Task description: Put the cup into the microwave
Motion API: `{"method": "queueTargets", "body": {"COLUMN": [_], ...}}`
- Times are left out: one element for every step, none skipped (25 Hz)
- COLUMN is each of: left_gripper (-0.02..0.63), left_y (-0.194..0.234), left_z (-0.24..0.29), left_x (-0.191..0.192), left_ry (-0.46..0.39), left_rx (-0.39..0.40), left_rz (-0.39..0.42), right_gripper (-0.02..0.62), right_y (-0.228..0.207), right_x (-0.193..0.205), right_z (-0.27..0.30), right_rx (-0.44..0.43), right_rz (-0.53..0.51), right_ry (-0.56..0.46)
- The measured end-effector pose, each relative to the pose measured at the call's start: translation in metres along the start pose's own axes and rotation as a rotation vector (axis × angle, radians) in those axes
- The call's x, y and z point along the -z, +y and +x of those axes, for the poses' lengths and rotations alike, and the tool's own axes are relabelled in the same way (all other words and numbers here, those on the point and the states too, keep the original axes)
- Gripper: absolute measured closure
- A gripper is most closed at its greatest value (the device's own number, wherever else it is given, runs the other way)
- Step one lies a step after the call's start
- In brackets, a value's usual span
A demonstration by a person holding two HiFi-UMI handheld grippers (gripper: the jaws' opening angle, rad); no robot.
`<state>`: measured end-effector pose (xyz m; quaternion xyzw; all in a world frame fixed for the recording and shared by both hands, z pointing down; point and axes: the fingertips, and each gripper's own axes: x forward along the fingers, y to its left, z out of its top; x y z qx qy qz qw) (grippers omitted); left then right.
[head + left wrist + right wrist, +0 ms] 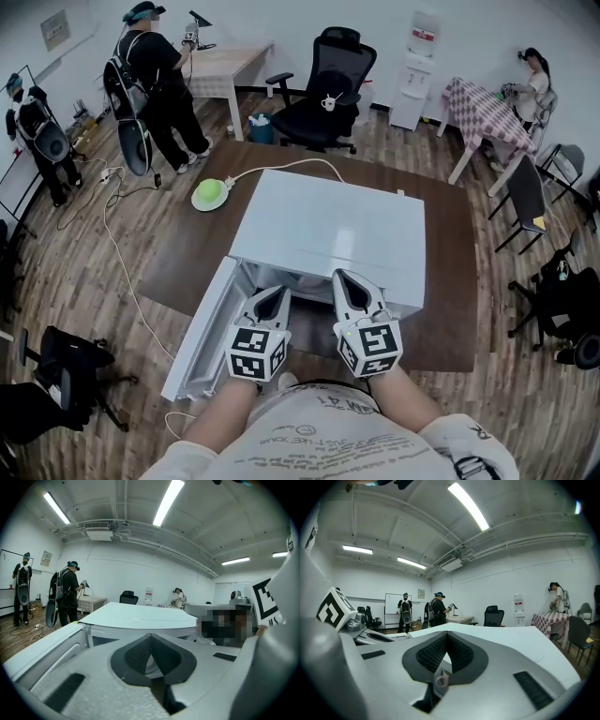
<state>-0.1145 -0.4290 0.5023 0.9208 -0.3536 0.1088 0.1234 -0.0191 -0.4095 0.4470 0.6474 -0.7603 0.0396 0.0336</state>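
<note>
Head view, left to right: 2 people [155, 84] stand far left on the wood floor. 1 green cup [209, 194] sits on the brown table [178, 258], left of the microwave and outside it, well apart from both grippers. 1 white cord [281, 167] runs beside it. 1 white microwave [328, 220] is mid-table with its door [202, 328] swung open to the left. 1 black office chair [323, 84] stands behind the table. A third person [534, 80] stands far right by a checked table [478, 108].

2 grippers sit side by side at the microwave opening. Left gripper [279, 292]: in the left gripper view [151, 637] the jaws are clenched, tips meeting, nothing held. Right gripper [343, 278]: in the right gripper view [446, 637] the jaws are also clenched. A small pale bit shows low in the gap; can't tell what it is.
</note>
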Motion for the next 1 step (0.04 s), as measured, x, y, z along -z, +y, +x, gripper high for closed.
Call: {"method": "queueTargets", "body": {"left_gripper": [0.592], "left_y": [0.001], "left_z": [0.0006], "left_x": [-0.0007], "left_ry": [-0.001], "left_rx": [-0.001], "left_rz": [0.0], "right_gripper": [0.581], "right_y": [-0.0003], "right_x": [-0.0006], "right_z": [0.0004], "right_rx": [-0.001], "right_rz": [0.0], "right_ry": [-0.002]}}
